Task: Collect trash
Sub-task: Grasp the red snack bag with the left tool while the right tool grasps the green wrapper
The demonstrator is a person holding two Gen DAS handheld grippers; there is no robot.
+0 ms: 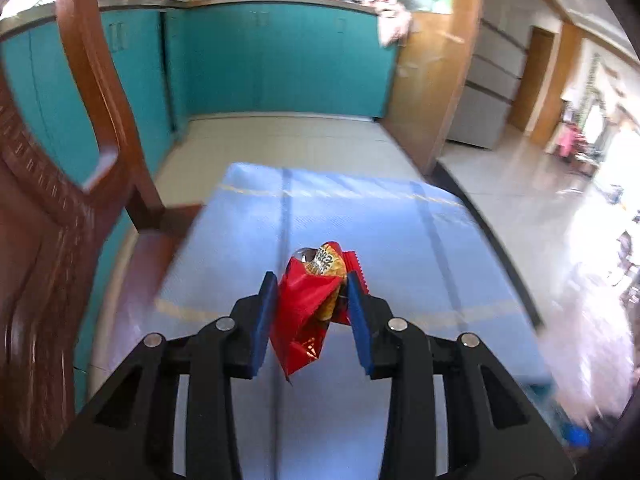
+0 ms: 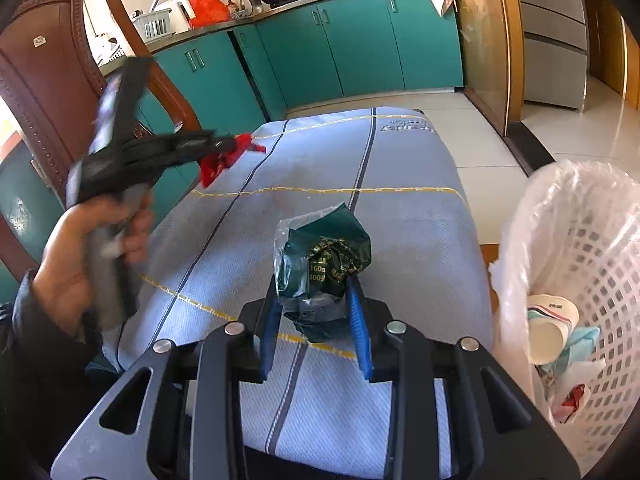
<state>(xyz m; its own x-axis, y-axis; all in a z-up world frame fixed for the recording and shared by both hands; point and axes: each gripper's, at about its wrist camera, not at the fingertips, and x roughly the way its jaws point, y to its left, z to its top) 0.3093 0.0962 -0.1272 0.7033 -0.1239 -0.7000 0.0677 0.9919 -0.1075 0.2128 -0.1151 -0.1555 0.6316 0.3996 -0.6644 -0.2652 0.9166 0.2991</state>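
Observation:
A crumpled red snack wrapper [image 1: 304, 312] sits between the blue pads of my left gripper [image 1: 311, 280], which is shut on it, its lower end dangling above the blue cloth. In the right wrist view a hand [image 2: 68, 268] holds that left gripper [image 2: 236, 142] at the table's far left edge, with the red wrapper [image 2: 218, 160] at its tip. My right gripper [image 2: 315, 284] is shut on a crumpled dark green wrapper [image 2: 324, 248] with clear plastic, over the cloth's near half.
A light blue striped cloth [image 2: 400, 220] covers the table. A white mesh basket [image 2: 592, 264] lined with a plastic bag stands at the right, holding a paper cup [image 2: 550, 328] and other scraps. A carved wooden chair [image 2: 48, 80] stands left; teal cabinets [image 2: 360, 48] behind.

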